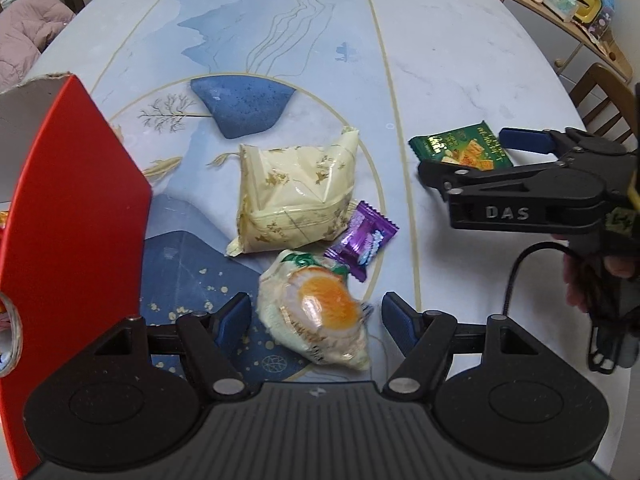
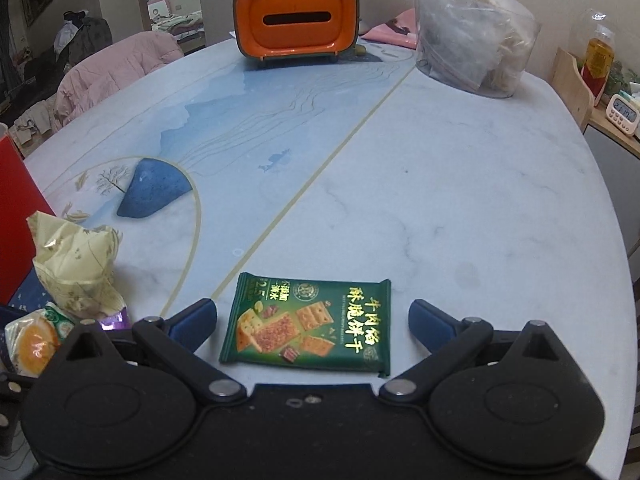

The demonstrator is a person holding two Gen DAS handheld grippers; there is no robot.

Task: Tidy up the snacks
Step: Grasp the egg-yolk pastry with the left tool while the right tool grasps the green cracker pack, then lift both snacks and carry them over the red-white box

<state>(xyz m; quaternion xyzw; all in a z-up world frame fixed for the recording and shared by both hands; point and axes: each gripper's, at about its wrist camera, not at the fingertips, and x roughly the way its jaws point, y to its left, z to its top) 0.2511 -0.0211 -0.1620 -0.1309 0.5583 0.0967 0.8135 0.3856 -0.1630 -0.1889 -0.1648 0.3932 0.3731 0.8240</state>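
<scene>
While hovering wide-open, empty: bracketing egg-print packet [image 1: 320,312] with left tongs [image 1: 316,316], cracker packet [image 2: 308,324] with right tongs [image 2: 312,320], lining up grasps.

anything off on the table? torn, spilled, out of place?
No spills or torn packets. Snacks lie loose: a crumpled cream packet, a purple candy against it, a white-and-orange packet between the open left gripper, and a green cracker packet lying flat between the open right gripper. The red box has a ragged top edge.
</scene>
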